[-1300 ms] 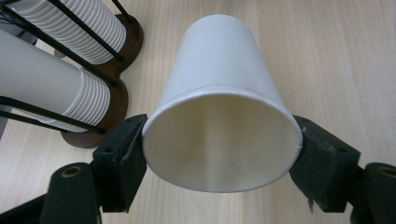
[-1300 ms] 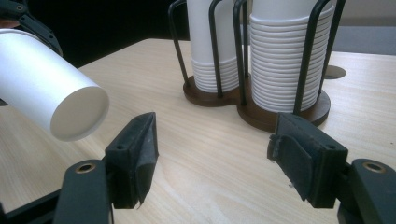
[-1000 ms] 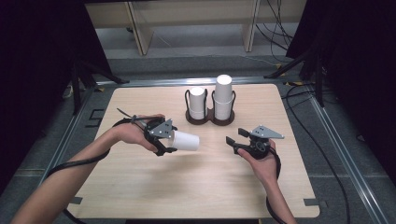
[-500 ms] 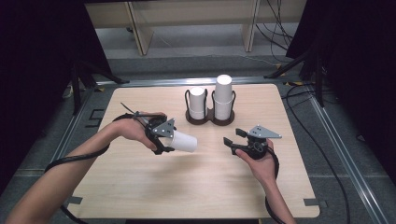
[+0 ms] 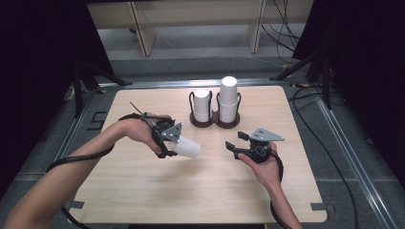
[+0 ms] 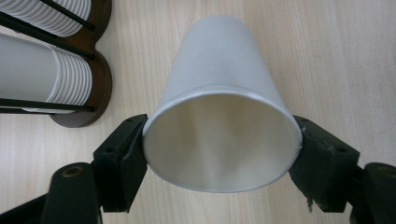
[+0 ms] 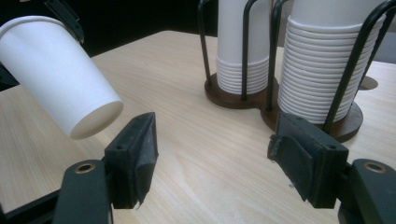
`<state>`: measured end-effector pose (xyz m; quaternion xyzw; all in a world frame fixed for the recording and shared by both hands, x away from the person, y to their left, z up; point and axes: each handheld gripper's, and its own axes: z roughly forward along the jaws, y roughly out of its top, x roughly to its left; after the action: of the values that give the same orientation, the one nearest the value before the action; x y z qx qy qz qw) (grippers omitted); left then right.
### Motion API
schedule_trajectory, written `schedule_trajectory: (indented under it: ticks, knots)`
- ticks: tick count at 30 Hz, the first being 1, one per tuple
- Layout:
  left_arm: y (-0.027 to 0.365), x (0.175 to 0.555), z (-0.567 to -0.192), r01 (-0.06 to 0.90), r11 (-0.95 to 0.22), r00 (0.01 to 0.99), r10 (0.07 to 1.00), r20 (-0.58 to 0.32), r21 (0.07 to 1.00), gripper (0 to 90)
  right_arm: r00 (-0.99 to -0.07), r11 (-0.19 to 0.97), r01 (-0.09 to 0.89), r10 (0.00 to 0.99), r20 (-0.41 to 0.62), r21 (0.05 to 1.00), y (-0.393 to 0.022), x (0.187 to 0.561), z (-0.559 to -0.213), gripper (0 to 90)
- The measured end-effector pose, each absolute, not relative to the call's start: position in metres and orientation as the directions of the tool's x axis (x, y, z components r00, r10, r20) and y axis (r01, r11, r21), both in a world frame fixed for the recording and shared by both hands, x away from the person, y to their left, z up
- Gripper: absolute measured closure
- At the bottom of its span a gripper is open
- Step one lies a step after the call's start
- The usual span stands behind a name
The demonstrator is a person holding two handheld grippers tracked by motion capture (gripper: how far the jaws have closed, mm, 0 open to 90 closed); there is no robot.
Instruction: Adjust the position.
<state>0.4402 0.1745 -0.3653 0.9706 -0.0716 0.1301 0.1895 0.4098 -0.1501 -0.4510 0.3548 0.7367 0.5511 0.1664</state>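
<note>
L gripper is clamped on a white paper cup, jaws squeezing it at the rim from both sides; in the left gripper view I'm looking straight into the cup's open mouth, base pointing away from me. Cup is held lying over, tilted, base toward table centre, above the wooden table w/o touching it as far as I can tell. R gripper sits just right of centre, jaws spread w/ nothing between them; in the right gripper view the cup's base hangs near its one jaw, apart from it. At the far side stands the dark twin cup holder w/ two stacks of white cups, right stack taller. Both grippers well short of the holder.
</note>
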Motion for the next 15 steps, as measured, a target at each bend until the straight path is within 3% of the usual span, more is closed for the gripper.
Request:
schedule_trajectory:
  ticks: [11,15]
  knots:
    - [0.17,0.44,-0.364,-0.183,-0.942,0.955,-0.104,0.276,0.281,25.4,-0.719,0.197,0.312,0.689,0.095,0.93,-0.143,0.411,-0.45,31.5]
    - [0.168,0.439,-0.364,-0.183,-0.95,0.958,-0.114,0.262,0.255,25.4,-0.718,0.19,0.337,0.685,0.121,0.922,-0.138,0.408,-0.448,31.4]
